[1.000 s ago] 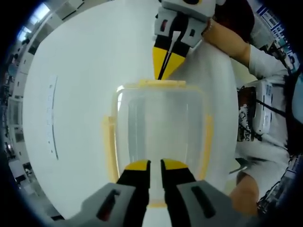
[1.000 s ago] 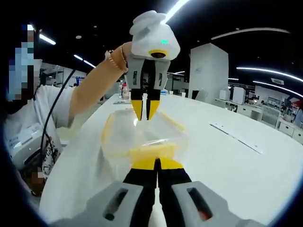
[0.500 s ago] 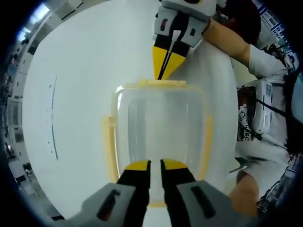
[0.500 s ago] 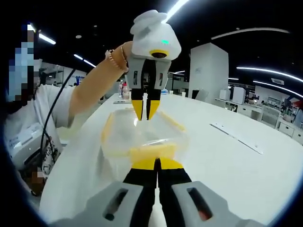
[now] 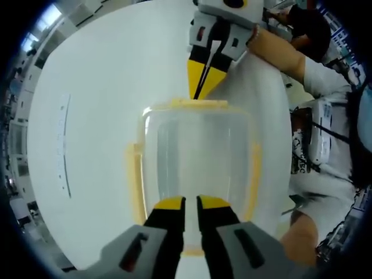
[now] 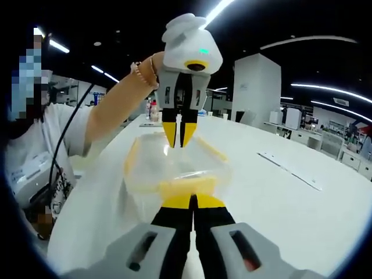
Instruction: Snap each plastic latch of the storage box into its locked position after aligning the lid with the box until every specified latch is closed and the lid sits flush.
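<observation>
The storage box [image 5: 197, 157] is a clear, glossy plastic container with rounded corners, standing on a smooth white table [image 5: 99, 104]. Its transparent lid [image 5: 197, 139] carries a yellow rim and yellow latches along the edges; a side latch [image 5: 134, 180] runs down one long side, and an end latch [image 5: 197, 103] lies at the far short end in the left gripper view. In the right gripper view the same box [image 6: 174, 168] appears translucent, with a broad yellow latch [image 6: 186, 187] at its near end.

The left gripper [image 5: 190, 203] reaches over the near short end of the box. Its fingers are black with yellow tips and stand almost pressed together, a thin slit between them, with nothing pinched. In the right gripper view it hangs tips-down over the far end of the lid [image 6: 178, 133], held by a bare forearm wearing a beaded bracelet [image 6: 139, 72].

The right gripper [image 6: 192, 202] sits at the opposite short end, its fingers pressed together at the yellow latch. In the left gripper view its tapered yellow tips [image 5: 200, 87] point at the end latch, touching or just short of it.
</observation>
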The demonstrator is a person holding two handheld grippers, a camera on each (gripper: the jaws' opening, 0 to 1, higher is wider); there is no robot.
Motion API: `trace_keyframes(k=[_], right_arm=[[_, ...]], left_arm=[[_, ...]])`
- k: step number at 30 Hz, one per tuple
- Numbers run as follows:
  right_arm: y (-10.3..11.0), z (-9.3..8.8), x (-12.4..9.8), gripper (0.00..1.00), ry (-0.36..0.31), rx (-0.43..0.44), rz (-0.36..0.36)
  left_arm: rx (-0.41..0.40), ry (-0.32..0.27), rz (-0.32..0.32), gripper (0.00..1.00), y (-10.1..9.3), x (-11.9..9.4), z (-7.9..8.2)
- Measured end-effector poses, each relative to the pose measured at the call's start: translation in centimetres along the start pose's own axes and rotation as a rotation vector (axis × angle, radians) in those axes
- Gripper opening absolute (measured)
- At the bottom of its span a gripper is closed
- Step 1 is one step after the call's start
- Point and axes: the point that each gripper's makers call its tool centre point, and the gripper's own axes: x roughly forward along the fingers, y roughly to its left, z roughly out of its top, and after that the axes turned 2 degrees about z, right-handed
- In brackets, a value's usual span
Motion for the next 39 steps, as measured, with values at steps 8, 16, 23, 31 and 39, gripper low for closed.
trace_keyframes(k=[8, 16, 23, 31, 39], right_arm=[[0.1, 0.1, 0.1, 0.00, 0.000, 0.002, 0.000], [0.2, -3.2, 2.2, 0.00, 0.237, -0.151, -0.030], [0.5, -3.1, 2.0, 0.00, 0.198, -0.083, -0.001], [0.7, -3.4, 1.8, 0.00, 0.197, -0.056, 0.008], [0.8, -3.6, 1.8, 0.00, 0.204, -0.059, 0.007]], left_arm=[[-0.001, 0.000, 0.005, 0.08, 0.1, -0.1, -0.1], [-0.001, 0.009, 0.008, 0.07, 0.2, -0.3, -0.2], [0.006, 0.026, 0.045, 0.07, -0.8, 0.4, 0.2], [-0.001, -0.018, 0.008, 0.07, 0.7, -0.5, -0.1], [-0.003, 0.008, 0.017, 0.07, 0.0, -0.2, 0.3]])
